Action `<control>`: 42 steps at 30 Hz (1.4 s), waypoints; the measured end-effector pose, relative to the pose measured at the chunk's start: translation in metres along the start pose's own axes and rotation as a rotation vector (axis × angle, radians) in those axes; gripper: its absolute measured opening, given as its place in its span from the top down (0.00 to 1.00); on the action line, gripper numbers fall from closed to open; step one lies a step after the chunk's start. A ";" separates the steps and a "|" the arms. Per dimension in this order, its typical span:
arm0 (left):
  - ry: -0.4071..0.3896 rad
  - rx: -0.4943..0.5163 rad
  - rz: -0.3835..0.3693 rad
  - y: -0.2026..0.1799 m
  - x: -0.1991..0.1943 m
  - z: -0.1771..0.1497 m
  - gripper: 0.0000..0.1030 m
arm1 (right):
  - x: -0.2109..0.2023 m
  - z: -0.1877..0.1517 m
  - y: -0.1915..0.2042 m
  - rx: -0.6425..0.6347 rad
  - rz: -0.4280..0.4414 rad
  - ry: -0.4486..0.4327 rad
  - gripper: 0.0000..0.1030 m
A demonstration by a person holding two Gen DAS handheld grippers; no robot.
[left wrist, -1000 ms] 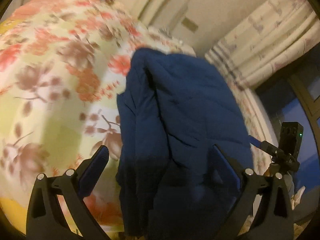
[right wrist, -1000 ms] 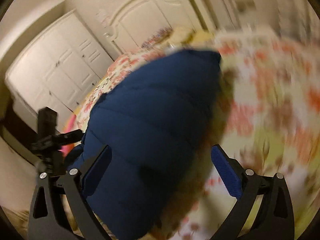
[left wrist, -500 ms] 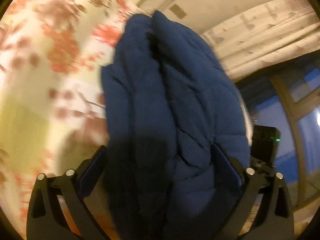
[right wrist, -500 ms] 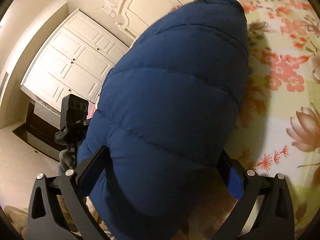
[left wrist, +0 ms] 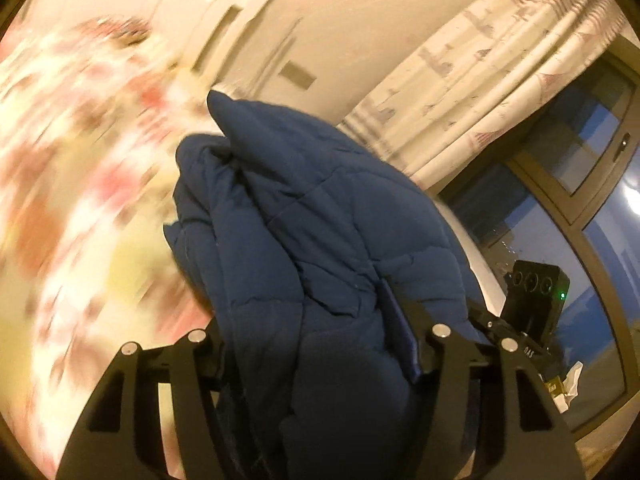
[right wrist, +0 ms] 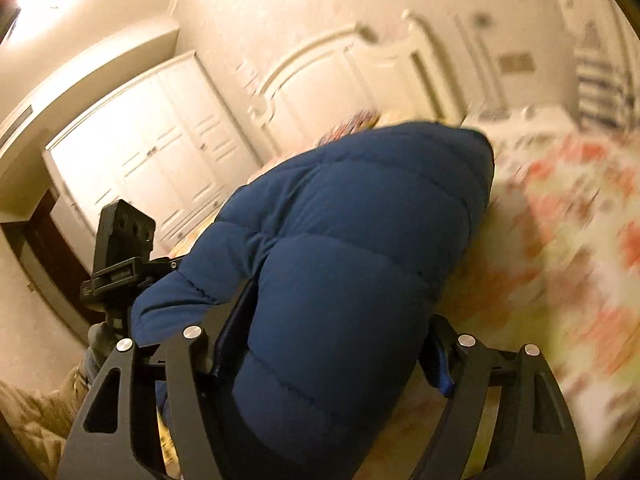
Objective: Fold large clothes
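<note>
A navy blue quilted puffer jacket [left wrist: 312, 240] lies bunched on a bed with a floral cover [left wrist: 72, 184]. My left gripper [left wrist: 316, 344] is shut on one end of the jacket, its fingers pressed into the padding. My right gripper [right wrist: 332, 340] is shut on the jacket's other end [right wrist: 352, 248], the fabric bulging between the fingers. The far end of the jacket rests toward the headboard. Each view shows the other gripper's camera mount beside the jacket.
A white headboard [right wrist: 320, 76] and white wardrobe [right wrist: 136, 152] stand behind the bed. Curtains [left wrist: 480, 80] and a dark window [left wrist: 580, 208] are on the right of the left wrist view. The floral cover [right wrist: 560, 240] stretches to the right of the jacket.
Both grippers have closed from wide open onto the jacket ends. The views have tilted upward and the jacket's near part has bunched and lifted.
</note>
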State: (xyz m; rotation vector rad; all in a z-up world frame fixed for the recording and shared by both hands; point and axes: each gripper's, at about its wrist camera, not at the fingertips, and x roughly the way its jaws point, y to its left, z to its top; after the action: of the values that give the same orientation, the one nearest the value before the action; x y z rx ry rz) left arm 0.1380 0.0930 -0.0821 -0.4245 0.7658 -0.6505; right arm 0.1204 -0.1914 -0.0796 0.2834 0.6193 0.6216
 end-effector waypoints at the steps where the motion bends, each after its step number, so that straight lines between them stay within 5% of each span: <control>1: -0.007 0.016 -0.014 -0.009 0.014 0.016 0.41 | -0.006 0.015 -0.010 -0.007 -0.025 -0.024 0.26; 9: -0.011 0.011 -0.041 -0.026 0.136 0.082 0.41 | -0.009 0.085 -0.110 -0.004 -0.137 -0.052 0.27; 12: 0.097 -0.037 0.042 -0.005 0.202 0.071 0.40 | 0.022 0.076 -0.161 0.084 -0.206 0.036 0.28; 14: 0.080 -0.044 0.042 0.004 0.213 0.062 0.34 | 0.040 0.056 -0.188 0.137 -0.260 0.104 0.24; 17: 0.080 -0.061 0.023 0.011 0.209 0.059 0.32 | 0.033 0.049 -0.192 0.172 -0.249 0.042 0.17; 21: 0.080 0.000 0.079 0.003 0.196 0.064 0.27 | 0.017 0.064 -0.176 0.124 -0.420 0.030 0.10; 22: 0.073 0.007 0.089 0.001 0.193 0.064 0.26 | 0.007 0.070 -0.161 0.094 -0.495 -0.017 0.10; 25: 0.040 0.013 0.115 -0.004 0.185 0.057 0.22 | -0.002 0.071 -0.107 -0.033 -0.520 -0.108 0.10; 29: -0.038 0.012 0.171 -0.008 0.164 0.046 0.14 | 0.031 0.060 -0.053 -0.241 -0.549 -0.050 0.08; 34: -0.208 0.104 0.371 -0.028 0.114 0.033 0.08 | 0.098 0.015 -0.026 -0.454 -0.669 0.082 0.08; 38: -0.371 0.249 0.483 -0.062 0.056 0.031 0.02 | 0.085 0.005 -0.026 -0.431 -0.621 0.105 0.08; 42: -0.453 0.319 0.567 -0.101 0.008 0.040 0.02 | 0.056 -0.004 -0.004 -0.513 -0.585 0.158 0.08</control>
State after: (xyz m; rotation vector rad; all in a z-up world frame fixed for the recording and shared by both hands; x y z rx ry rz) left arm 0.1338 0.0191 -0.0026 -0.0427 0.3117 -0.1235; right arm 0.1555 -0.1594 -0.1094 -0.4227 0.6330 0.2193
